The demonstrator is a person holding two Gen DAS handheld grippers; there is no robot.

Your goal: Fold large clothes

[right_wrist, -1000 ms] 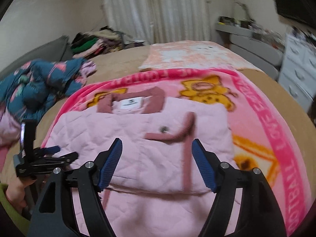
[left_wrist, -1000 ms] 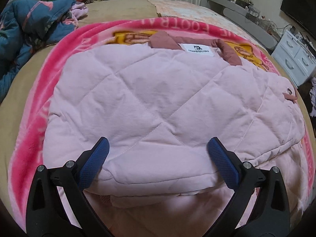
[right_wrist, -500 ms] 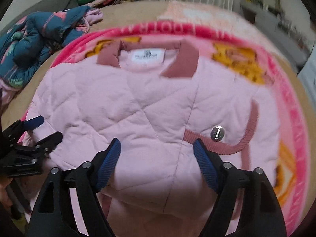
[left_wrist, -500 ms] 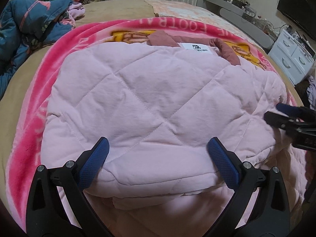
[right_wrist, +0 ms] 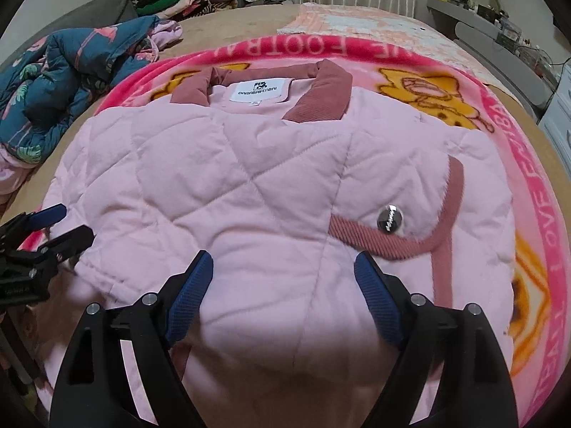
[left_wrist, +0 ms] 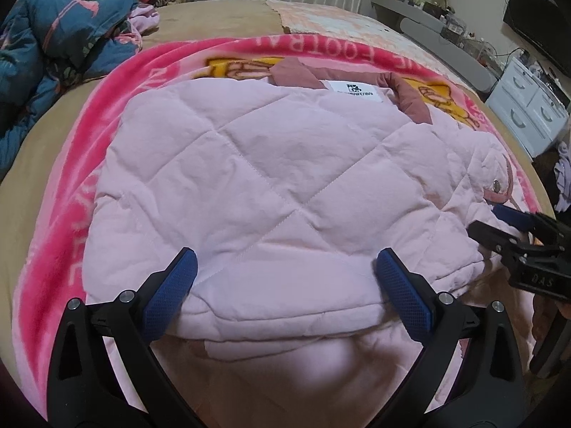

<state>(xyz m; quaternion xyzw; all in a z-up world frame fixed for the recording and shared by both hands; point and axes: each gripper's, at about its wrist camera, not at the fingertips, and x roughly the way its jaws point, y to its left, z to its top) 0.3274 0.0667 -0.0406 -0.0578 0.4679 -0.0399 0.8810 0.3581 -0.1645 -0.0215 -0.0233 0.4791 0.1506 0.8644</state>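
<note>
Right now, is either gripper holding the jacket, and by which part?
Nothing is held. The left gripper and right gripper are both open, jaws spread over the folded jacket near its front edge, with no fabric pinched between them.

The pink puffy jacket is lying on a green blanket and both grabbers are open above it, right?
Not quite: the blanket is bright pink with yellow cartoon bears, not green, as the right wrist view shows. The rest holds: the pink quilted jacket lies on it, and the left hand-held gripper and right hand-held gripper are both open above it.
</note>
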